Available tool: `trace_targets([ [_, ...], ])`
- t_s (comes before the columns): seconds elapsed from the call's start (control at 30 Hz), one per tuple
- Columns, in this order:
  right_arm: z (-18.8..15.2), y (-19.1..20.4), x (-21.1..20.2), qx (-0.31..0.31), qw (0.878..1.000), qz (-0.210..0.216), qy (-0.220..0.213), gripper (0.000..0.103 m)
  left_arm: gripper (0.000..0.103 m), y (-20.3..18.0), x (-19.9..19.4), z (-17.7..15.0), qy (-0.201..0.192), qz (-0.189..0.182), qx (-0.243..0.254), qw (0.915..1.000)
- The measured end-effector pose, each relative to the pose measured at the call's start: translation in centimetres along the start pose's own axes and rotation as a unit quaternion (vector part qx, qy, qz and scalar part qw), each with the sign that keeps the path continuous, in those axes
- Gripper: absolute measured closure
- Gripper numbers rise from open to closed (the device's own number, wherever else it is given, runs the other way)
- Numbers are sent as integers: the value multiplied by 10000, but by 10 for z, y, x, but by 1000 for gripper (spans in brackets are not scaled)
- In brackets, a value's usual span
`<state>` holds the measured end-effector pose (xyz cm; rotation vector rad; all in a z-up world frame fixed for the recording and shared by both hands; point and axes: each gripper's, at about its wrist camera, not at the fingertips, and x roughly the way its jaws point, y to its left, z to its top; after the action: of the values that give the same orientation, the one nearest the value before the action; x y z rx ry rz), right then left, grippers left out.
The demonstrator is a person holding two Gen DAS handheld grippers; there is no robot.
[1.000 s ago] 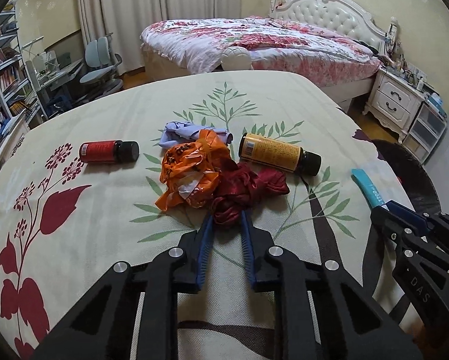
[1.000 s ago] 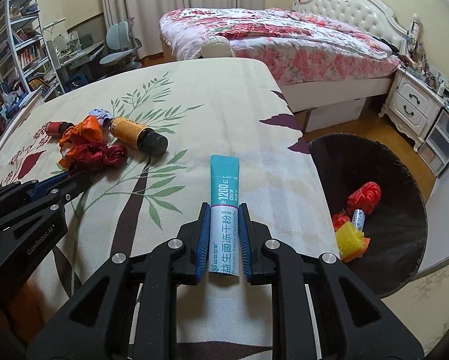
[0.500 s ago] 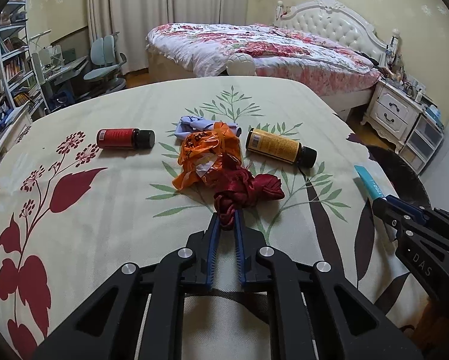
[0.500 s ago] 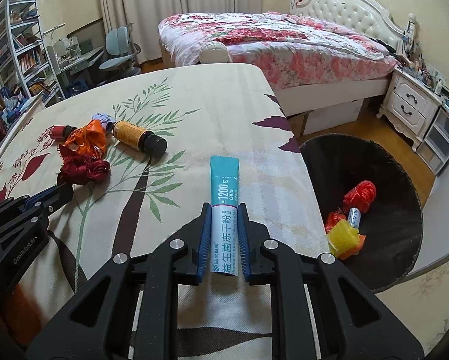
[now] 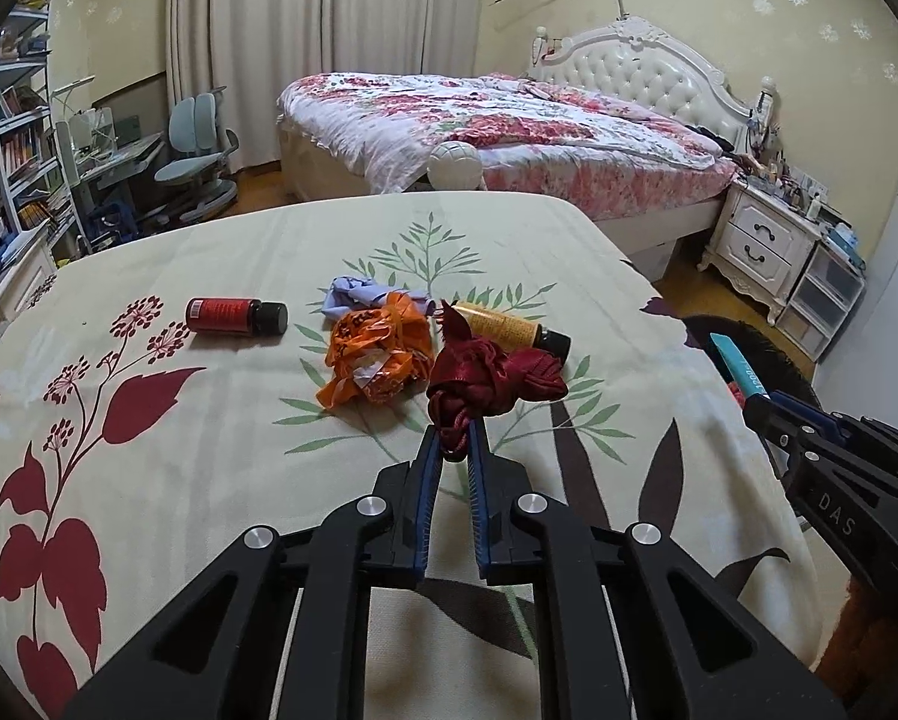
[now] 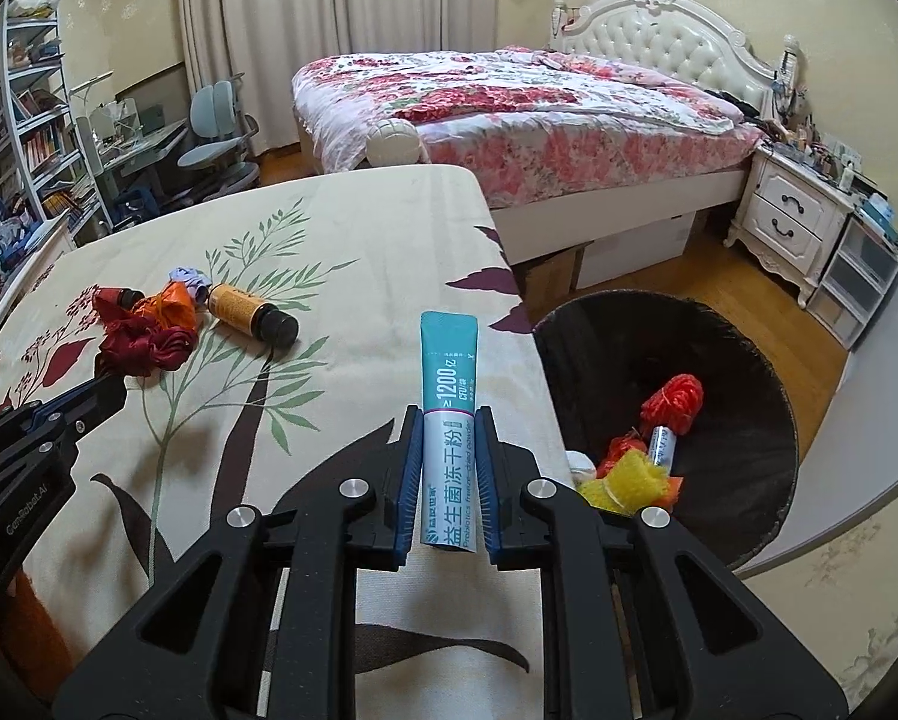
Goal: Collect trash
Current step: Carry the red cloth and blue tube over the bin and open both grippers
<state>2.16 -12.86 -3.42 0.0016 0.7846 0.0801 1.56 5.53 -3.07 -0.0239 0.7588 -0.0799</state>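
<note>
Step in hand: both pieces gripped, carry to bin next.

Left tongs (image 5: 453,443) clamped on tail of red rag (image 5: 490,381), a knotted, crumpled wad of shiny dark-red cloth, bulk at the tabletop (image 5: 209,450) beside orange wrapper (image 5: 377,354); contact unclear.

Right tongs (image 6: 449,456) clamped on sachet (image 6: 449,414), flat teal-and-white stick pack, printed, standing out past the tips.

Bin (image 6: 766,396) sits right of tabletop edge, already holding scraps. Next move likely calls for swinging both loads rightward over its mouth, then releasing.

Teal-and-white sachet (image 6: 450,420) clamped in right gripper (image 6: 447,420) (label reading 1200), beside black bin (image 6: 742,372).
</note>
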Motion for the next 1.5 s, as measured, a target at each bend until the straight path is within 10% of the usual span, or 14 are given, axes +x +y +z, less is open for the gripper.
trace_targets([
  [1.5, 8, -155, 36, 1239, 9842, -1261, -76, 86, 91, -191, 86, 48, -30, -897, 1340, 9869],
])
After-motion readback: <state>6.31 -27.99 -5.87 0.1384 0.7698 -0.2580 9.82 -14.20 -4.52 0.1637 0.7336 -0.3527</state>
